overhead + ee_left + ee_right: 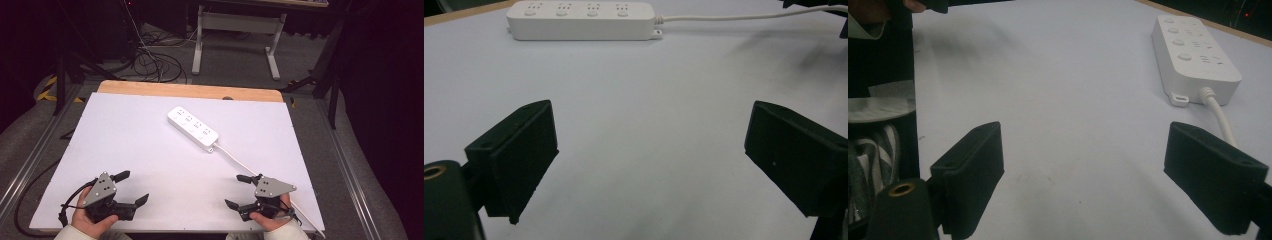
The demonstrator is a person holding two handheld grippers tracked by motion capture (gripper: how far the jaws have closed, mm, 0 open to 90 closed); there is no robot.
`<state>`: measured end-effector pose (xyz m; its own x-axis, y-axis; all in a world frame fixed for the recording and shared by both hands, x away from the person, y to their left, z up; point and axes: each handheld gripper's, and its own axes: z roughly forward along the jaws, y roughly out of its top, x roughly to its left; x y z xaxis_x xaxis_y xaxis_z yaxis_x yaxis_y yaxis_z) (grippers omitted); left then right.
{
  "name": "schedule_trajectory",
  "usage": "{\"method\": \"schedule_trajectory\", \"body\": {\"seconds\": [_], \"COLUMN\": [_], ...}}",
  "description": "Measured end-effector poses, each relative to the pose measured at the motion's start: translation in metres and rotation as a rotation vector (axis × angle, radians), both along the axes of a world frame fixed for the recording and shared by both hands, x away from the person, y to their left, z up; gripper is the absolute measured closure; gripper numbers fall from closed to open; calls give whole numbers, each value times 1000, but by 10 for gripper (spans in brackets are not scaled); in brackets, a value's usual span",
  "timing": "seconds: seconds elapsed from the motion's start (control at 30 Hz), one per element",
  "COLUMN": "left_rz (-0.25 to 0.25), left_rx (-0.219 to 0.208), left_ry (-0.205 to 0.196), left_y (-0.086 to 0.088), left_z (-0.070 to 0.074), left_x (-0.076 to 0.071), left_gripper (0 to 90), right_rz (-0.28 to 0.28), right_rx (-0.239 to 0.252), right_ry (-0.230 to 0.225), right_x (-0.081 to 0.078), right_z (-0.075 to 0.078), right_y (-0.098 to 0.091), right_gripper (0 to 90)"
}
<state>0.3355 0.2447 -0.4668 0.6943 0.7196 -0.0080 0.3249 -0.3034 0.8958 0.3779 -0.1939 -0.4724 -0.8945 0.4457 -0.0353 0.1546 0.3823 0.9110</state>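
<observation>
Starting step, by the look of it: left hand-held gripper (133, 187) and right hand-held gripper (238, 190) wide open, empty, low at the table's (125, 130) near edge. Power strip (192, 128) mid-table, well apart, cord (240, 162) trailing right. Next: reaching forward to it.

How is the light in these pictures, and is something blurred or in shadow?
High view: the white table is evenly lit, the floor behind it dark, the power strip sharp. Left gripper view: the strip is a little soft, with a faint grey shadow on the table at upper right. Right gripper view: the near jaws are dark and soft, the strip clearer; no strong glare.
</observation>
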Motion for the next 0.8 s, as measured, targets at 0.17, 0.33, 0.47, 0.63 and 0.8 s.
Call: {"method": "schedule_trajectory", "body": {"seconds": [0.17, 0.33, 0.47, 0.63, 0.8], "left_rz": [4, -4, -5, -3, -2], "left_rx": [-2, -16, -10, 1, 6], "left_ry": [0, -7, -15, -24, -14], "left_y": [0, 0, 1, 1, 1], "left_z": [0, 1, 2, 3, 4], "left_x": [0, -1, -1, -2, -2], "left_gripper": [73, 73, 73, 73, 73], "right_rz": [-1, -1, -1, -3, -6], "right_rx": [1, 0, -1, -3, -1], "right_ry": [0, 0, -1, 0, -3], "right_x": [0, 0, 0, 1, 0], "right_z": [0, 0, 0, 0, 0], "right_y": [0, 0, 0, 0, 0], "right_gripper": [168, 168, 168, 166, 166]}}
